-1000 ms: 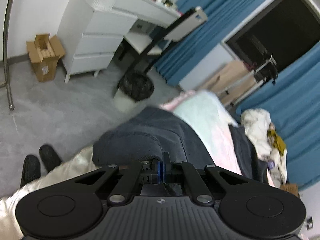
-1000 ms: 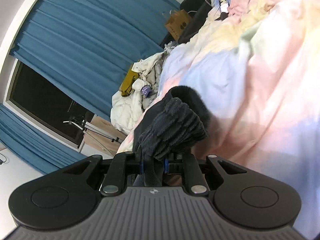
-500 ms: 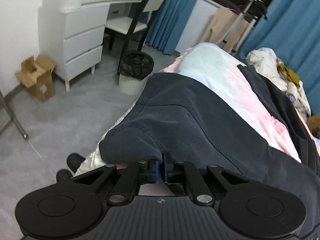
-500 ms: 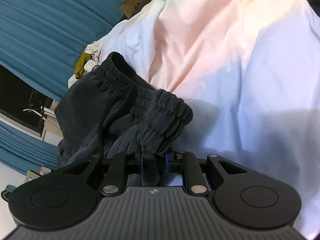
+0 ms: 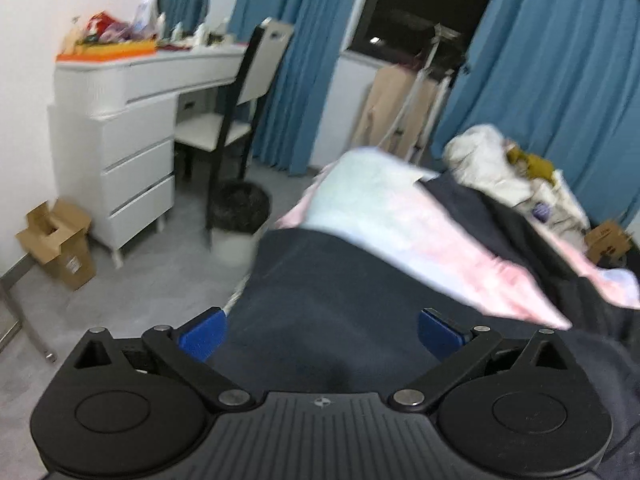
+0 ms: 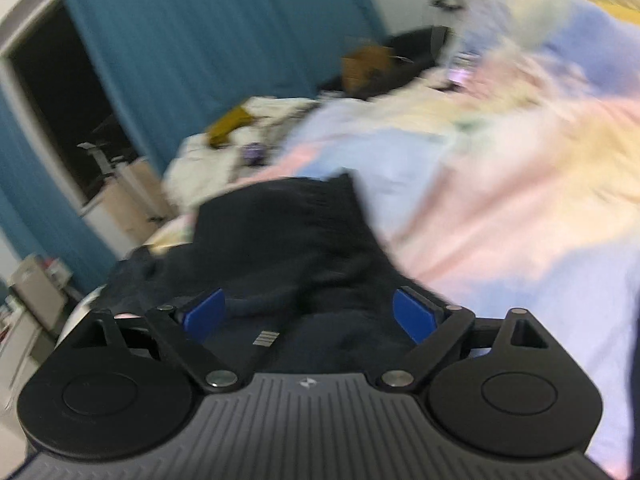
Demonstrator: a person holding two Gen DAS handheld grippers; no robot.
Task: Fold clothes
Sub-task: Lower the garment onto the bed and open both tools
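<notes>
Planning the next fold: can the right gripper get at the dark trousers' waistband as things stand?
Probably yes. The right gripper has its jaws opening, and the dark trousers lie directly ahead on the pastel quilt, with nothing between.

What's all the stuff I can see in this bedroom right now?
dark trousers: 1, navy, spread on the bed
duvet: 1, pastel, covering the bed
pile of clothes: 1, cream, far side of the bed
dressing table: 1, white, by the wall
chair: 1, black and white, at the dressing table
waste bin: 1, dark liner, beside the chair
cardboard box: 1, brown, on the floor
curtains: blue, at the window
left gripper: fingers opening, off the trousers
right gripper: fingers opening, trousers between, not pinched
</notes>
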